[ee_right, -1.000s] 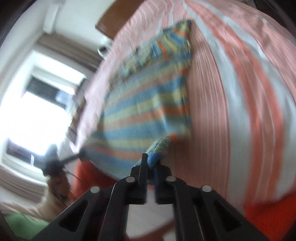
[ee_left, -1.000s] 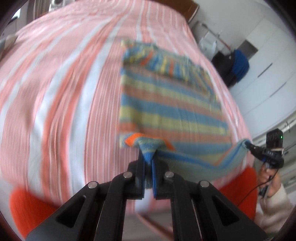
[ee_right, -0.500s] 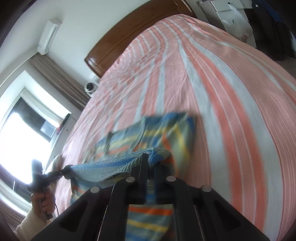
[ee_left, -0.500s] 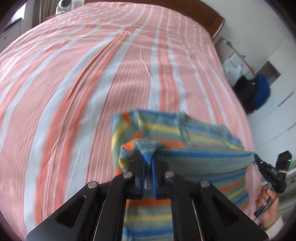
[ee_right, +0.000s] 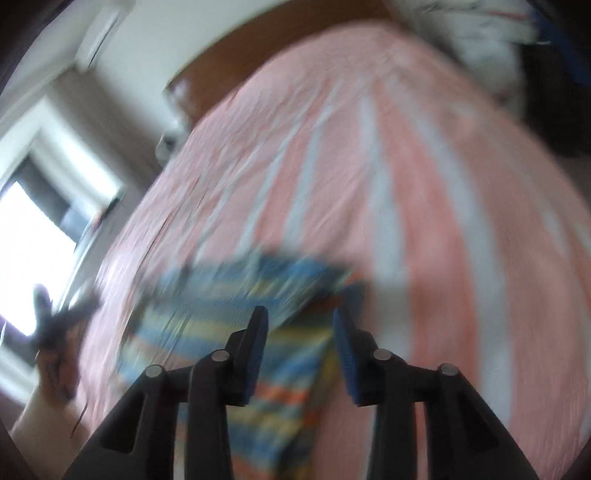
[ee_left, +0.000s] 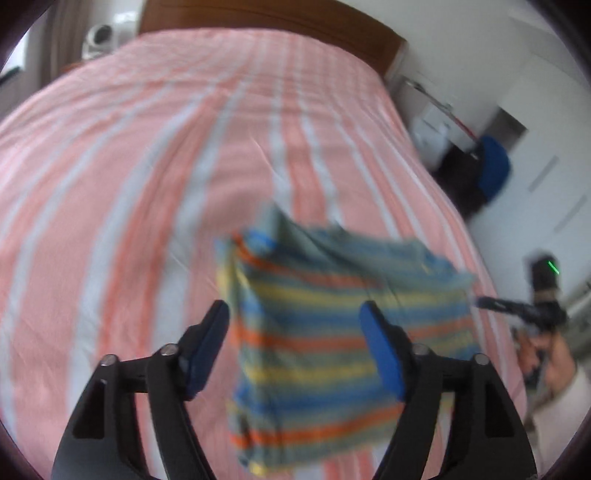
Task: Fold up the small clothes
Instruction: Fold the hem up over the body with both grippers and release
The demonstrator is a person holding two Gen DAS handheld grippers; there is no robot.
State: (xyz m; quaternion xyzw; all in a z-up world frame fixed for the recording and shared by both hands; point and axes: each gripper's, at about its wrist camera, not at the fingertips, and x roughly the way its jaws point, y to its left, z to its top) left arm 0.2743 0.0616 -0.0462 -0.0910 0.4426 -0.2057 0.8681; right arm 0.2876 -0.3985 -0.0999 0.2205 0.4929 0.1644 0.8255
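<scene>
A small knitted garment with blue, yellow, green and orange stripes lies folded over on the striped bed; it also shows blurred in the right wrist view. My left gripper is open and empty just above its near part. My right gripper is open and empty over the garment's right edge. The right gripper also shows in the left wrist view at the garment's right corner. The left gripper and the hand holding it show blurred in the right wrist view.
The bed has a pink, orange and white striped sheet and a brown headboard. A dark bag with a blue item and white furniture stand to the right of the bed. A bright window is on the left.
Both grippers carried the garment's near edge forward over its far part, then opened and let it go. The garment now lies folded in half.
</scene>
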